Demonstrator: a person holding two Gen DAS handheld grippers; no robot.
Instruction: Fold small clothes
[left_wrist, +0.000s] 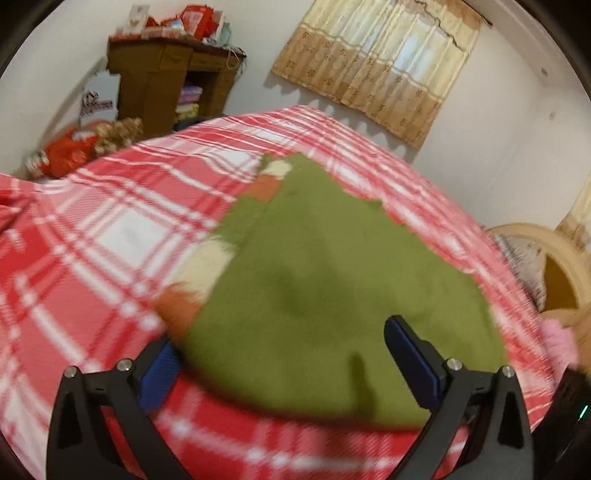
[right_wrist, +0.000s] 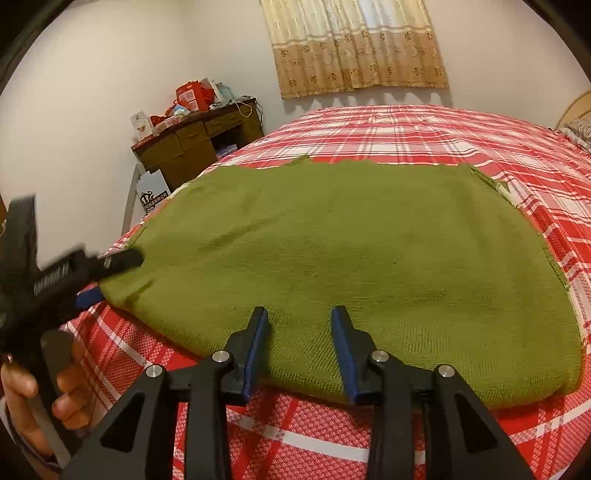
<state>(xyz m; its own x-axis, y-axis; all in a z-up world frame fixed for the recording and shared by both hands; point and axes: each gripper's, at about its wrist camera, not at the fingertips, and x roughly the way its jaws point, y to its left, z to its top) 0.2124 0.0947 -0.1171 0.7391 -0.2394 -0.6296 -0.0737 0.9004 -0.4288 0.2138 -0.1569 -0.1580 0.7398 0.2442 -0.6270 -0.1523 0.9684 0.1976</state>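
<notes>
Lying flat on the red plaid bedspread (right_wrist: 406, 133), one green knit garment (right_wrist: 351, 251) fills the middle of the bed, near hem toward both cameras, far edge toward the curtained window (right_wrist: 354, 44).

Left gripper (left_wrist: 280, 354): jaws spread as wide as they go, straddling the garment's near left corner, nothing pinched. In the right wrist view it sits at the left edge, upper finger over the green edge, lower blue pad just off the fabric; contact unclear. Left wrist view is motion-blurred.

Right gripper (right_wrist: 299, 332): jaws partly open, both pads resting on or just above the near hem, a strip of knit between them, not clamped.

Risks, as I judge them:
- Neither gripper has the cloth. Lifting now moves nothing, or drags one corner only and skews the fold.
- Right jaws closing flat on the hem may also bite the bedspread and pull it up.
- Knit is loose and stretchy; a grab at one layer could leave the lower layer behind.
- Cream and orange patches (left_wrist: 207, 258) show at the garment's left edge in the left view, maybe a tucked sleeve or trim; could slip out during the fold.

Count: one garment, two grippers, one hand (right_wrist: 33, 391) visible, one bed, one wooden desk (right_wrist: 199, 144).
</notes>
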